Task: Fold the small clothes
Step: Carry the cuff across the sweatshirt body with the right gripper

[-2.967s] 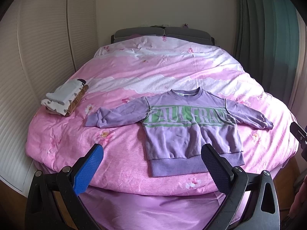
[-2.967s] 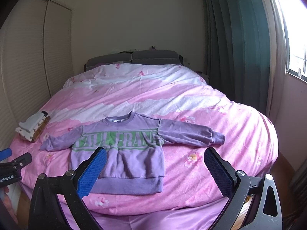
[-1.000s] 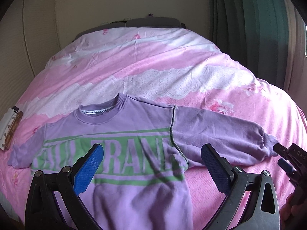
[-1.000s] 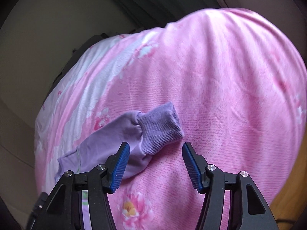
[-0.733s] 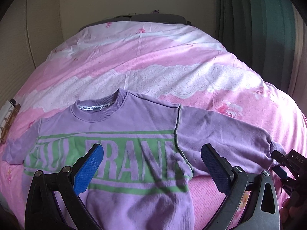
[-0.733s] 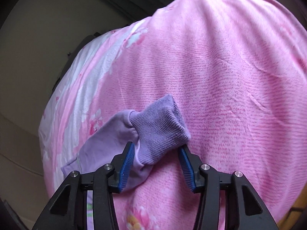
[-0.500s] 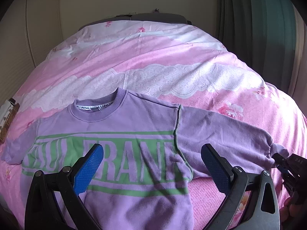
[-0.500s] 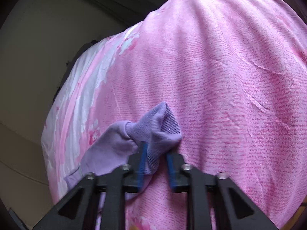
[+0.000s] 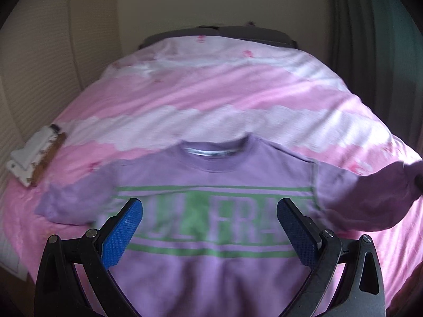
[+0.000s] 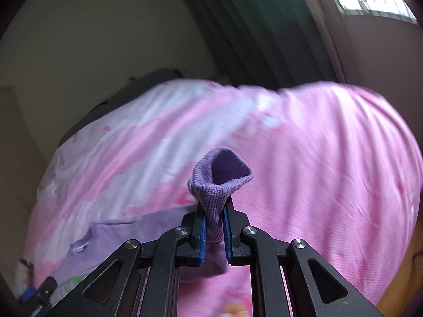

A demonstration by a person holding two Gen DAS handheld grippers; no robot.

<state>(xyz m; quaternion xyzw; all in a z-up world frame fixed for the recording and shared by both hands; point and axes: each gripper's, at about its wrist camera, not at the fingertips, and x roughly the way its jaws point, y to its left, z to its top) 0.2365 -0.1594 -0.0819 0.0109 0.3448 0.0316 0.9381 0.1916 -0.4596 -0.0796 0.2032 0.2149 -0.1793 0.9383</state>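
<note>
Right gripper (image 10: 214,225) pinches sweatshirt (image 9: 211,185) cuff (image 10: 219,179), seemingly lifted; left gripper (image 9: 210,231) fingers gape above it.

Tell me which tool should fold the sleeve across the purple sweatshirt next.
Right. The right tool is already shut on the ribbed purple sleeve cuff, lifted off the pink bedspread; the left tool hangs open over the sweatshirt's chest.

Pink duvet (image 9: 211,92), folded white pile (image 9: 34,158) left, green curtain (image 10: 251,26).

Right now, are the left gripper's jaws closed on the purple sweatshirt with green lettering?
No: the left gripper has its jaws spread wide above the purple sweatshirt with green lettering, with nothing held between them.
</note>
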